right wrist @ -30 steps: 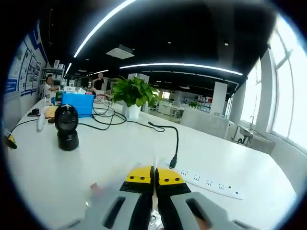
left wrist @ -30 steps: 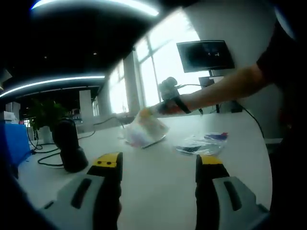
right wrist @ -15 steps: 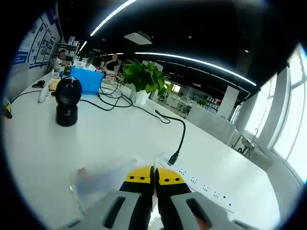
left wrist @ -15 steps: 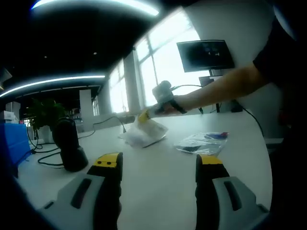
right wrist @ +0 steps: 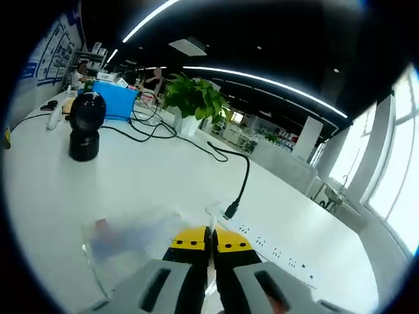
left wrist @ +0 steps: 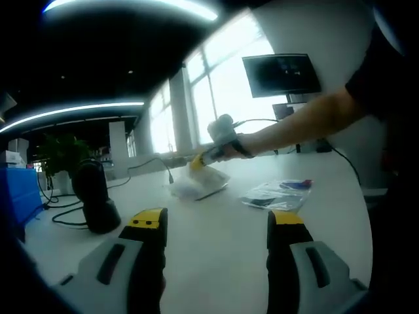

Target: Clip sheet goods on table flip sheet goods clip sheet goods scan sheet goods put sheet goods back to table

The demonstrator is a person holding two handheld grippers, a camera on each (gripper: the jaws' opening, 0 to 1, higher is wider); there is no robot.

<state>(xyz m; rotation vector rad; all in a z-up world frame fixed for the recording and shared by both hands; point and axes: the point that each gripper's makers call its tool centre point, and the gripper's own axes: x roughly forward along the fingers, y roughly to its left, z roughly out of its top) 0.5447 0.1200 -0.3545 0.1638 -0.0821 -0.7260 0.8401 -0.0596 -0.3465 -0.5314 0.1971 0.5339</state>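
With its yellow tips pressed together on the edge of the clear sheet goods (right wrist: pixel 141 239), which lie low over the desk (right wrist: pixel 150 183) just left of it, the right claw (right wrist: pixel 210 240) should lower them flat before releasing, while the left claw (left wrist: pixel 213 226) waits spread and empty.

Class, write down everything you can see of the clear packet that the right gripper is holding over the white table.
The clear packet looks like a thin, glossy plastic sleeve with pale contents and a small reddish patch near one corner. The right gripper is shut on its edge, the yellow-tipped jaws pressed together. In the left gripper view the packet sags from that gripper, its lower part resting on the white table, or just above it. It is blurred, so any print is unreadable.
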